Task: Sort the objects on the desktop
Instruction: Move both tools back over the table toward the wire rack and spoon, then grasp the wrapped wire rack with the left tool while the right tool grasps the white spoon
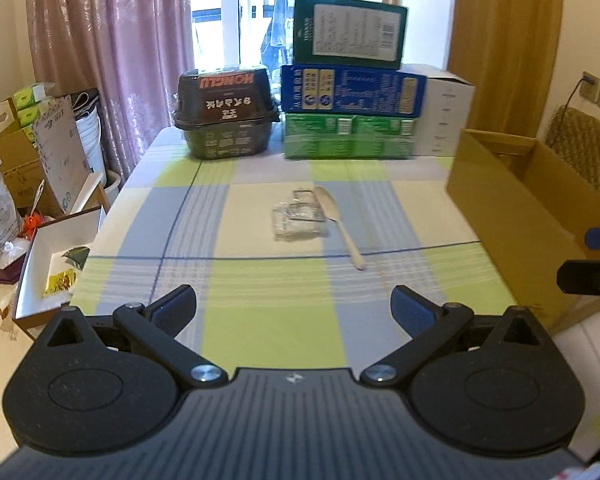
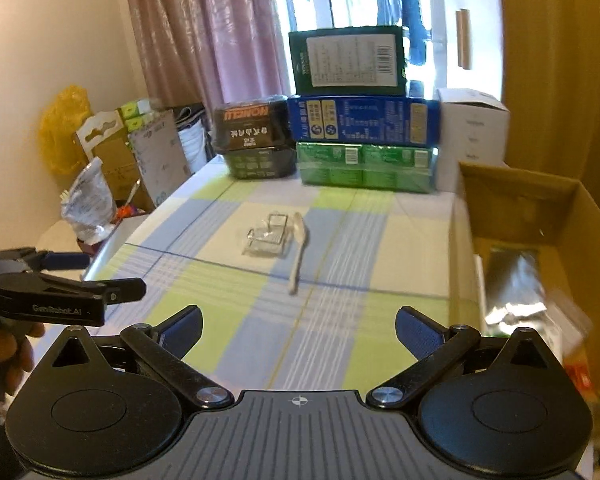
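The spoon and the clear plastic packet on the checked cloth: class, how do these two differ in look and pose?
1. The spoon is opaque cream; the clear plastic packet is see-through and glinting.
2. The spoon is long and slim, with its handle pointing toward the camera; the packet is squat and crumpled.

Shared: both lie mid-table on the checked cloth, side by side, and neither is held.

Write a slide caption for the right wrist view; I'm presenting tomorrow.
Open right gripper faces a white spoon beside clear packaging; cardboard box at right.
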{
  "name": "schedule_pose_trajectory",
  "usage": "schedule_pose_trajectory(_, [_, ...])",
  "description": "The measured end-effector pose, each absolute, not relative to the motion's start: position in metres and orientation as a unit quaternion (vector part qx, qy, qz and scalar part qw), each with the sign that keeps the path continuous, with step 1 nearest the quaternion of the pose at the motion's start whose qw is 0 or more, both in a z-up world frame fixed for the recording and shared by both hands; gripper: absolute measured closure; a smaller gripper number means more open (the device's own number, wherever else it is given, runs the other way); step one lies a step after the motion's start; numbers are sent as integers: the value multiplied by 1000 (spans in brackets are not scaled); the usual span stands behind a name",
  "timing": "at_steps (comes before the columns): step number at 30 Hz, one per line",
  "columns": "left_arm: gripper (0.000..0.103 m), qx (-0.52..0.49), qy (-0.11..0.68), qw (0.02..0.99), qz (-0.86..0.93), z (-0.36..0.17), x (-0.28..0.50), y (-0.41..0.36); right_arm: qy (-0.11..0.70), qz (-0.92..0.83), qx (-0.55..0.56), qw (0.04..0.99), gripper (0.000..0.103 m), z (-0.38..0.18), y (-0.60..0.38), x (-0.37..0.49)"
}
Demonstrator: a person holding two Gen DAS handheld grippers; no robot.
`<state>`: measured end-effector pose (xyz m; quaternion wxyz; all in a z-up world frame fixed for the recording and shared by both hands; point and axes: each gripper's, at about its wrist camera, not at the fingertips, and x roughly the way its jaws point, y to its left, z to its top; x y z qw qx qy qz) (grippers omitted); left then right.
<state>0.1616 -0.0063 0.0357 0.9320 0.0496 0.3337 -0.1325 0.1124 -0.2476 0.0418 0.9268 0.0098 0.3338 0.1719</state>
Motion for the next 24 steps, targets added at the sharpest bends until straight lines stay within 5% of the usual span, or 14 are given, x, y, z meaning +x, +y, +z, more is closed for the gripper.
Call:
schedule_pose_trajectory(6, [1, 58, 342, 928, -135, 13, 217, -3, 348, 159, -4, 924, 4, -1, -226, 177])
schedule_pose_trajectory(18, [1, 48, 345, 925, -152, -36, 314, -9, 375, 181, -19, 909, 63, -81, -185, 297])
schedule_pose_trajectory(24, [1, 48, 343, 925, -157, -52, 338, -8, 378, 184, -26, 907, 74, -104, -173, 331])
